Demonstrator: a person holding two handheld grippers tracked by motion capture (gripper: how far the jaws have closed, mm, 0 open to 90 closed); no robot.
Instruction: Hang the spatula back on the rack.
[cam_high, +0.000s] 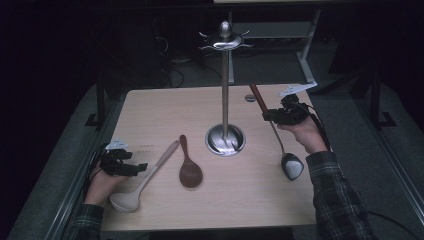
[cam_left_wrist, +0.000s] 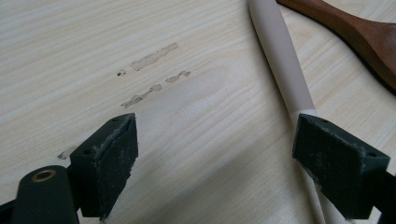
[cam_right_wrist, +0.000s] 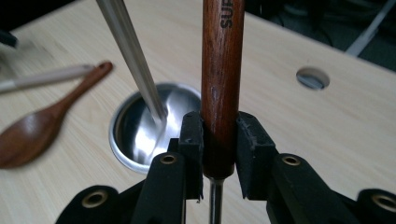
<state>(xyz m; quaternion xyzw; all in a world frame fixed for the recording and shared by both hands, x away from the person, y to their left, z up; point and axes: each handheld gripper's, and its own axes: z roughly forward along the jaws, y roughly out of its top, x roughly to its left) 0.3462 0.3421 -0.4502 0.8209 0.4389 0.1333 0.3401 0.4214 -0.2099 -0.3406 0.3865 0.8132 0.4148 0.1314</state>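
Observation:
A steel utensil stand (cam_high: 225, 75) with hooks on top rises from a round base (cam_high: 225, 139) in the middle of the table. My right gripper (cam_high: 270, 116) is shut on the wooden handle (cam_right_wrist: 221, 84) of a ladle whose dark bowl (cam_high: 292, 165) hangs low near the table at the right. A beige ladle (cam_high: 140, 186) and a brown wooden spoon (cam_high: 189, 167) lie left of the base. My left gripper (cam_high: 141, 168) is open at the beige ladle's handle (cam_left_wrist: 280, 56), with one pad (cam_left_wrist: 338, 161) over that handle and bare table between the jaws.
The light wooden table (cam_high: 165, 107) has a round cable hole (cam_high: 250, 98) at the back right. Scuff marks (cam_left_wrist: 152, 77) show on the tabletop. Dark floor and desk legs lie beyond the table's far edge.

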